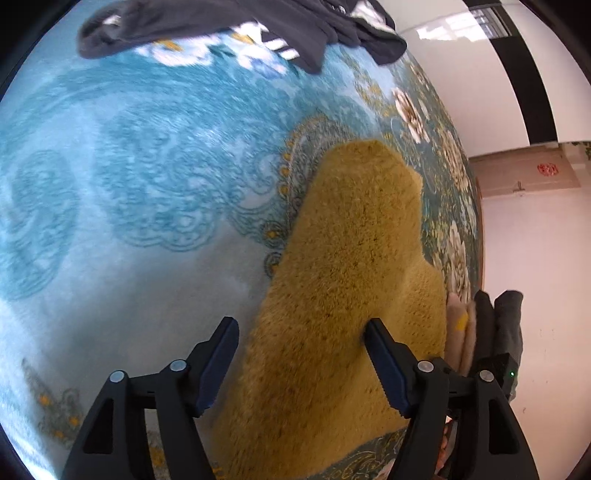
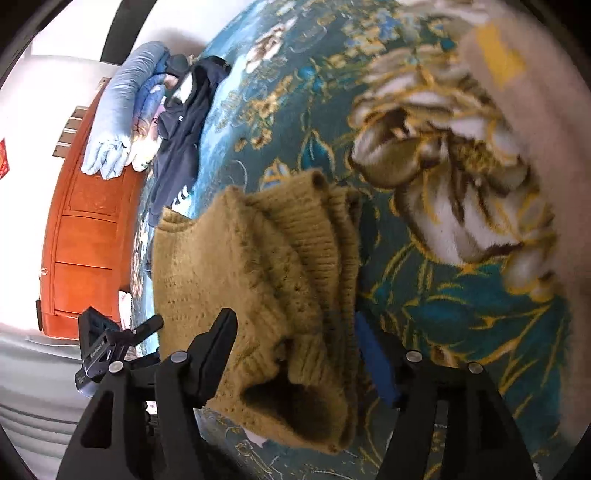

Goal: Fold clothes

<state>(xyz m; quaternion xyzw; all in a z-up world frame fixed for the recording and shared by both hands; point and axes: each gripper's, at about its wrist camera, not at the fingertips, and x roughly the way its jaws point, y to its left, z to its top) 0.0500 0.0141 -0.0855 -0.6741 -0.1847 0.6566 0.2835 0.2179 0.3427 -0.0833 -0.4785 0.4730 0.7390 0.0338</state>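
Note:
A mustard-yellow knit sweater lies folded on the blue patterned bedspread. My left gripper is open above it, the sweater's near part between the spread fingers, nothing held. In the right wrist view the same sweater lies bunched, ribbed edges stacked. My right gripper is open around its near end, with the right finger partly hidden behind the knit.
A dark navy garment with white stripes lies at the far side of the bed, also in the right wrist view. Folded beige and dark clothes are stacked at the bed's right edge. Light blue bedding and an orange wooden headboard are at left.

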